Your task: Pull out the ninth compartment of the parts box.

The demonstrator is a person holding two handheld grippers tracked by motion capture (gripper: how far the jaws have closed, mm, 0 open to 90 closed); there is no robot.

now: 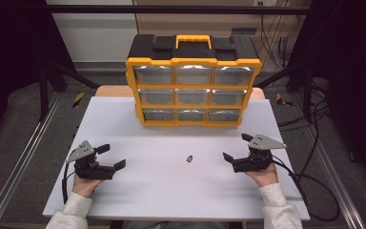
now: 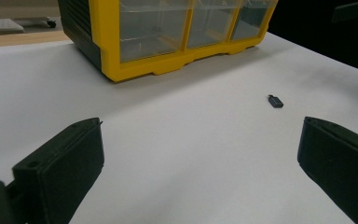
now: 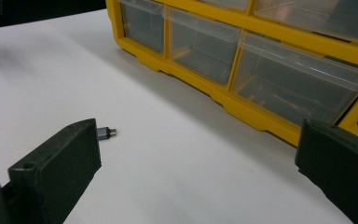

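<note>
A yellow and black drawer cabinet (image 1: pixel 193 81) with clear plastic drawers stands upright at the far middle of the white table (image 1: pixel 171 191); all its drawers look pushed in. A tiny dark grey adapter (image 1: pixel 189 158) lies on the table between my two grippers. My left gripper (image 1: pixel 111 157) rests open at the front left, the adapter (image 2: pixel 275 101) well ahead of its jaws. At the front right my right gripper (image 1: pixel 237 147) is open too, with the adapter (image 3: pixel 106 133) just beyond its left jaw. The cabinet (image 2: pixel 168 35) (image 3: pixel 261 60) faces both grippers.
Metal rails (image 1: pixel 24 157) run along both sides of the table. Black cables (image 1: pixel 314 191) trail off the right side. A black frame surrounds the workspace.
</note>
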